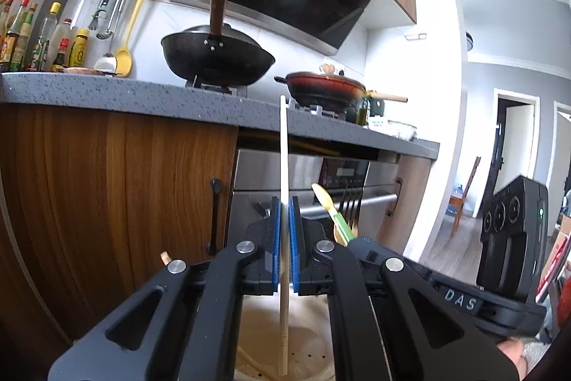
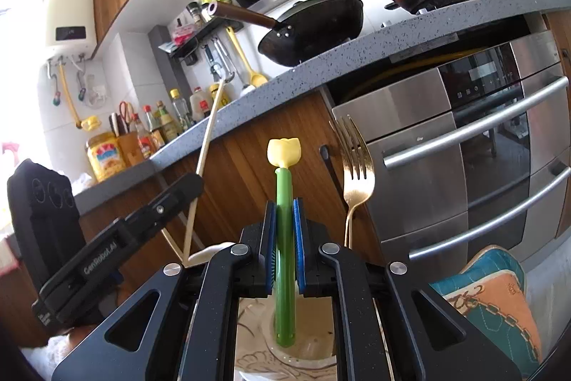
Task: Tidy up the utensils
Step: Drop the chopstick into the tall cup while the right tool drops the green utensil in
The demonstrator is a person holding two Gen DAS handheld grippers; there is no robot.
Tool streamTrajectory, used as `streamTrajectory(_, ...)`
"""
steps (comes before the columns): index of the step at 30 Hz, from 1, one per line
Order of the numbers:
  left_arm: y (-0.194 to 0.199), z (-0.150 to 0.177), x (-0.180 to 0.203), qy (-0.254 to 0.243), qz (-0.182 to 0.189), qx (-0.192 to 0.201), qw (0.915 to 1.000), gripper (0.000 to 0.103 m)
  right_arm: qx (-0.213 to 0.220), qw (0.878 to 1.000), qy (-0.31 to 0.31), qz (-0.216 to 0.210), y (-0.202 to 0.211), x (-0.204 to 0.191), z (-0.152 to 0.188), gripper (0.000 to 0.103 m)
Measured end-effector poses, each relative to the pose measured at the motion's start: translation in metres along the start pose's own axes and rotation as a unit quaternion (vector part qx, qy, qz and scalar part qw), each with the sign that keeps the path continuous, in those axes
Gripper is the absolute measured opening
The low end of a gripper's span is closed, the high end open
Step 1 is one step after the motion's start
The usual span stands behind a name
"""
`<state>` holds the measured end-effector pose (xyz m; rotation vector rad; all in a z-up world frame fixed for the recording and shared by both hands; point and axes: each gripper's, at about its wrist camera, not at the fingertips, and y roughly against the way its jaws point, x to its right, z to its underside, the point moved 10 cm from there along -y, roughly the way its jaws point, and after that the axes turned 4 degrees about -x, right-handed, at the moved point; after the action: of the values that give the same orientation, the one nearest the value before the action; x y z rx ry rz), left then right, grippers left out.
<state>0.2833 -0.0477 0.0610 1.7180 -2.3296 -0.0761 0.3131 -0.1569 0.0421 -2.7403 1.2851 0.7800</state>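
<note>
Chopstick lower end cut off by frame edge; fork handle hidden behind tongs.

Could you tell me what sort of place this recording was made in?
A home kitchen: a wok sits on the stove, a built-in oven sits under the counter, and sauce bottles line the wall.

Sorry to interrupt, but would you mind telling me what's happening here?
A person is sorting utensils with two handheld grippers. The left gripper is shut on a pale chopstick, held upright. The right gripper is shut on a green-handled utensil with a yellow end, its lower end in a cream holder. A gold fork stands beside it.
</note>
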Motion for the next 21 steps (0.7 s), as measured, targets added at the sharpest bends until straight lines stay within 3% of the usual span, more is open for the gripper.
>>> streamTrajectory(8, 0.023, 0.023, -0.003, -0.022, 0.003, -0.025, 0.9994, 0.004, -0.001, 1.000, 0.008, 0.007, -0.001, 0.002, 0.005, 0.010)
streamTrajectory(14, 0.031, 0.034, -0.012, -0.008, 0.006, -0.052, 0.9986, 0.005, 0.004, 0.999, 0.035, 0.034, -0.003, 0.001, 0.010, 0.010)
streamTrajectory(19, 0.034, 0.040, -0.015, -0.006, 0.003, -0.063, 0.9980, 0.007, 0.011, 0.996, 0.071, 0.060, -0.002, -0.003, 0.014, 0.010)
streamTrajectory(21, 0.036, 0.040, -0.016, -0.004, 0.004, -0.063, 0.9980, 0.015, 0.017, 0.994, 0.081, 0.069, -0.002, -0.004, 0.013, 0.010)
